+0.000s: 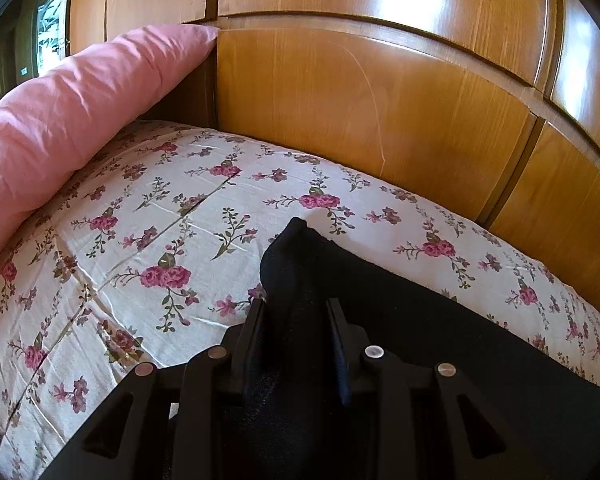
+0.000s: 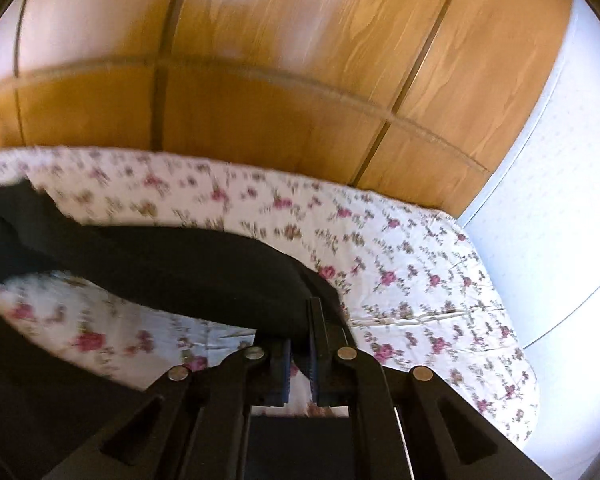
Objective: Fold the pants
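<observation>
I see no readable writing. My left gripper point(image 1: 296, 308) and right gripper point(image 2: 300, 320) each pinch a bunch of the black fabric pants point(image 1: 420, 320), lifted over the floral-print bedsheet point(image 1: 140, 240); the right view is motion-blurred.

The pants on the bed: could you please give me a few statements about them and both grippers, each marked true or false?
1. The left gripper is clamped on the black pants. True.
2. The right gripper is open and holds nothing. False: its fingers pinch the pants' fabric.
3. The bedsheet is plain blue. False: it is white with pink flowers.
4. A pink pillow leans at the bed's left end in the left wrist view. True.
5. Wooden panels stand behind the bed. True.
</observation>
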`<action>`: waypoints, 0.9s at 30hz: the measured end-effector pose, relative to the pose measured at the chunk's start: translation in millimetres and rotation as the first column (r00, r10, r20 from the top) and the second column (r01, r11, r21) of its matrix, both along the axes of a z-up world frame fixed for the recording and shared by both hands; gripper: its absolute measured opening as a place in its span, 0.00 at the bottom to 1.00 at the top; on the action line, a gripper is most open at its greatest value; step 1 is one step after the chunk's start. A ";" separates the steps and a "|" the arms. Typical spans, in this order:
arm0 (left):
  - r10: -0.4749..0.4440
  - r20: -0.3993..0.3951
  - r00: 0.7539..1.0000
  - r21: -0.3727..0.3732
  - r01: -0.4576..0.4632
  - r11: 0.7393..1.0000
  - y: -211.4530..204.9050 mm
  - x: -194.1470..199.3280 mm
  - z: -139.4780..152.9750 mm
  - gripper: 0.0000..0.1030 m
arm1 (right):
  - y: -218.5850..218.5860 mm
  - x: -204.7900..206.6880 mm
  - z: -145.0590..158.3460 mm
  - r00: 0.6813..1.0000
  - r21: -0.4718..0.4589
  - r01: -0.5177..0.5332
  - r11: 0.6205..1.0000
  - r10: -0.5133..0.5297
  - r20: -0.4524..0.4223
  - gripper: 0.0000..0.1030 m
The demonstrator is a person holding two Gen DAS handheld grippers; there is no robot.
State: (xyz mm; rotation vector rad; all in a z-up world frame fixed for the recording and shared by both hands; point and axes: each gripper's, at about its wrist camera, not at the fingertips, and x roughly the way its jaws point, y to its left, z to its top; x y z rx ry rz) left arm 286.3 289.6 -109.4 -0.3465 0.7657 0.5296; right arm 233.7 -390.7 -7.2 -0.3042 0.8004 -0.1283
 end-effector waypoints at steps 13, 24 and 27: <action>0.001 0.000 1.000 -0.005 -0.001 1.000 0.3 0.7 -0.7 0.30 | -71.3 67.7 8.9 0.984 0.024 0.153 0.988 -0.151 -0.090 0.28; 0.004 0.006 1.000 -0.001 -0.004 1.000 0.2 0.3 -1.3 0.30 | -126.6 53.0 -45.0 0.947 0.543 0.320 0.777 -0.285 -0.149 0.46; 0.004 0.006 1.000 -0.001 -0.004 1.000 0.5 0.3 -1.3 0.30 | -123.4 53.1 -76.0 0.954 0.677 0.297 0.673 -0.238 -0.182 0.46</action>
